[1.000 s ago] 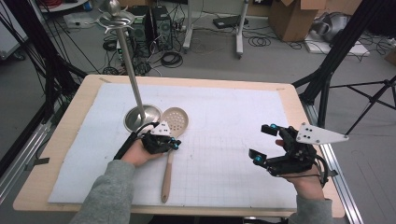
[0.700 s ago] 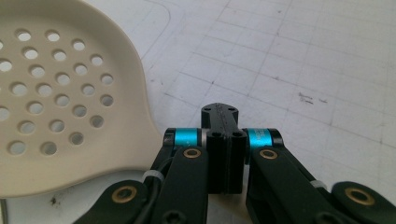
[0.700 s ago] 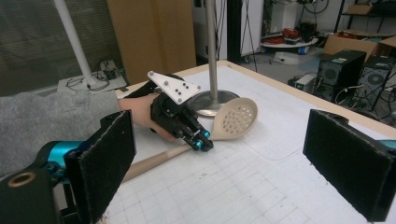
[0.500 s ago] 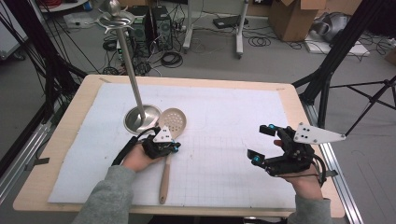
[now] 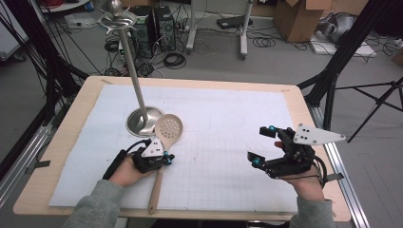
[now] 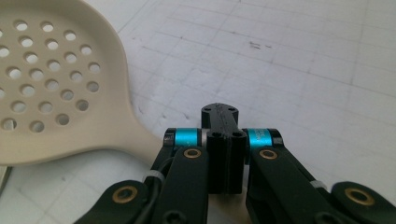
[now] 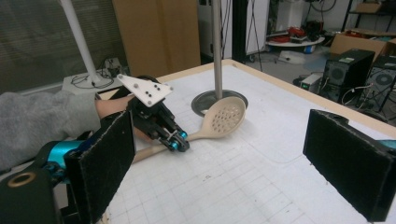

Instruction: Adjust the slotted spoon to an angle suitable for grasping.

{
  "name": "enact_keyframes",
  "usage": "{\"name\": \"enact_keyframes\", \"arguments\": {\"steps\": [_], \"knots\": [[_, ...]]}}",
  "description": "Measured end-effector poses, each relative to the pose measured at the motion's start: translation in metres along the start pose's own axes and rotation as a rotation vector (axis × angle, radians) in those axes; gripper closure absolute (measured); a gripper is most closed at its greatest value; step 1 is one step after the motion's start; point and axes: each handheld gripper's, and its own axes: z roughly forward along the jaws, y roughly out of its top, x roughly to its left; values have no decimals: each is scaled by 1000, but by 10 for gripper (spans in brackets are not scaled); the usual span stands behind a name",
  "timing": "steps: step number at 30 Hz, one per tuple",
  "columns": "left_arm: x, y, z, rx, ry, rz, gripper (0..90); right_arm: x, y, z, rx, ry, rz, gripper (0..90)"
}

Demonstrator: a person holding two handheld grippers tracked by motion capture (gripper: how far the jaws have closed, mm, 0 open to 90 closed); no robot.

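- Cream plastic slotted spoon, long handle, lies near table's front-left edge, bowl by steel stand base.
- Left gripper clamped on handle neck; looks light, stiff, prob slick.
- Right gripper jaws wide, empty.

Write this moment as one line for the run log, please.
left gripper: shut on slotted spoon handle | spoon head: beside stand base | right gripper: open, holds nothing

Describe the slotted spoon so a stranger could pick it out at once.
On the white gridded mat, find the metal stand with its round base. Beside that base lies the slotted spoon, handle under the left gripper: cream, with a round, hole-dotted bowl.
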Motion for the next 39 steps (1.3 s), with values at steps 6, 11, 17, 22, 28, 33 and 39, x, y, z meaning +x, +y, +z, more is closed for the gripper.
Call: {"name": "enact_keyframes", "arguments": {"steps": [6, 11, 17, 22, 28, 33, 39], "knots": [[-6, -10, -14, -6, -2, 2, 900, 0, 0, 3, 8, 6, -3, 82], [-6, -14, -19, -13, -21, -7, 900, 1, 0, 4, 8, 3, -5, 82], [-3, -15, -35, -122, -57, -49, 899, 0, 1, 5, 8, 10, -12, 82], [-12, -24, -54, -120, -82, -25, 898, -3, 3, 6, -4, 15, -3, 82], [-21, -36, -69, -103, -90, -23, 898, -3, 8, 13, -7, 33, -15, 82], [-26, -45, -78, -90, -93, -18, 898, -4, 11, 21, -12, 48, -21, 82], [-26, -54, -85, -74, -109, -23, 898, -6, 13, 36, 6, 68, -30, 82]]}}
